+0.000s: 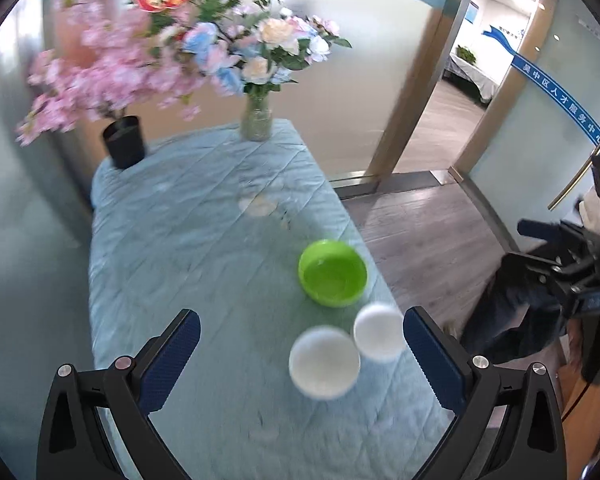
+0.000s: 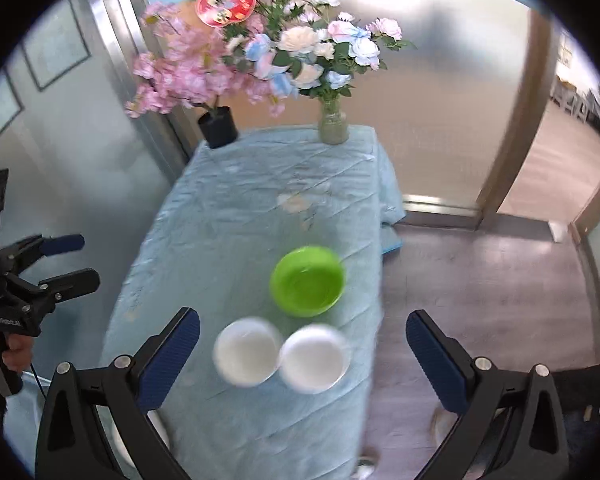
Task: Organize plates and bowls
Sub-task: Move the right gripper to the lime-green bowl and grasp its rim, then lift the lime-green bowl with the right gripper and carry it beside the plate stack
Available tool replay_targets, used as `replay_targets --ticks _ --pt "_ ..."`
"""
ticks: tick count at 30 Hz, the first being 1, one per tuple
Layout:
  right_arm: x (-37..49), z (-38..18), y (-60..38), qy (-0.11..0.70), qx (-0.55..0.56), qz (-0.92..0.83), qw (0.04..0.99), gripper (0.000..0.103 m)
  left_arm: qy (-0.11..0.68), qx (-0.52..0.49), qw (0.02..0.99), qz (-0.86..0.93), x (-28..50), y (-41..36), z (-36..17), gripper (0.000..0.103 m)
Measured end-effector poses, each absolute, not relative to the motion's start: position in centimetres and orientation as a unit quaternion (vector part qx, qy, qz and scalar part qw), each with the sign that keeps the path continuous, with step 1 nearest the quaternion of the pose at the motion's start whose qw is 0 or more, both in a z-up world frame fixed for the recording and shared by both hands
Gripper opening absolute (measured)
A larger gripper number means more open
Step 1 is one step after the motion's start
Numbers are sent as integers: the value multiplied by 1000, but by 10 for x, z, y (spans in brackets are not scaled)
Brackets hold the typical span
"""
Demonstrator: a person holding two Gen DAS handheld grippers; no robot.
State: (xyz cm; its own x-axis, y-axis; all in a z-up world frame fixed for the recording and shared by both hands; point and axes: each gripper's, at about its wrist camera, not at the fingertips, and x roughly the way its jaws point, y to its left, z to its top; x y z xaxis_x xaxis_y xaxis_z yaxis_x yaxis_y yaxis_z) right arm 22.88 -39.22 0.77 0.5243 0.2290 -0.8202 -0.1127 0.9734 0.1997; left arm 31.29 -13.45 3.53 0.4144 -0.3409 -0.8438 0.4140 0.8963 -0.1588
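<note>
A counter covered by a pale blue cloth stands against frosted glass walls, beside an open doorway; the floor is wood-look. At its far end stand a black pot of pink blossoms and a glass vase of flowers. A green bowl and two white bowls sit near the front right edge. The left hand-held gripper and the right hand-held gripper both stand wide apart, empty, above the counter.

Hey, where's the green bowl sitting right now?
The green bowl stands on the blue tablecloth near the table's right edge in both wrist views, just beyond the two white bowls.
</note>
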Motion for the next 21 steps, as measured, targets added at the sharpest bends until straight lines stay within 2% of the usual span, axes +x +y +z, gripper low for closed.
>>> replay_targets --ticks 6,11,14,17,19,20,21 --pt "306 -52 -410 517 125 96 841 102 554 11 797 -238 417 -177 -35 102" --pt "341 -136 -411 574 147 63 803 102 601 12 766 -229 449 -200 -107 101" --pt "355 -169 -409 595 165 66 784 98 622 14 748 -229 460 -212 -146 98" --pt "366 -195 -402 611 162 73 771 83 640 13 733 -230 462 -221 -179 92" --pt "373 -207 -400 623 162 71 762 62 647 13 726 -232 464 -223 -196 87" --pt "374 -212 -400 628 164 67 758 58 650 14 723 -236 465 -226 -203 83" --pt "376 -217 -401 632 169 62 754 49 653 19 719 -238 467 -229 -210 79"
